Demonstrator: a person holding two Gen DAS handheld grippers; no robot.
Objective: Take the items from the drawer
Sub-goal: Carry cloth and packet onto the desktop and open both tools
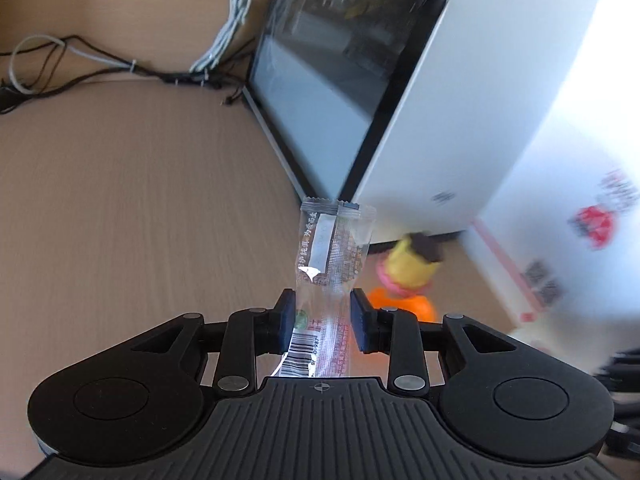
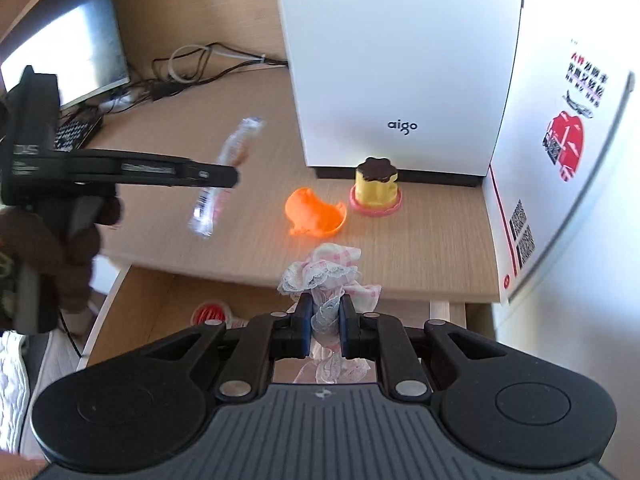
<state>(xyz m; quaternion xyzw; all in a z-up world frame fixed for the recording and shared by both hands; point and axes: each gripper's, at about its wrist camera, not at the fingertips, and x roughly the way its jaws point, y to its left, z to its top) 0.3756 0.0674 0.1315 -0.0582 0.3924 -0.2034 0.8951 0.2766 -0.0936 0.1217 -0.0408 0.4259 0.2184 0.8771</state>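
My left gripper (image 1: 322,300) is shut on a clear snack packet (image 1: 332,248) with a barcode, which sticks out past its fingertips above the wooden desk (image 1: 140,200). The right wrist view shows that gripper (image 2: 228,176) from the side, holding the packet (image 2: 240,140) in the air. My right gripper (image 2: 325,304) is shut on a pink checked cloth with white lace (image 2: 328,264), held over the open drawer (image 2: 160,300). A red round item (image 2: 210,312) lies in the drawer, partly hidden by the gripper.
An orange shell-like piece (image 2: 316,214) and a yellow toy with a dark top on a pink base (image 2: 376,186) sit on the desk before a white computer case (image 2: 400,60). A white printed box (image 2: 560,160) stands on the right; cables (image 2: 200,68), a monitor (image 2: 72,48) and a keyboard (image 2: 76,130) on the left.
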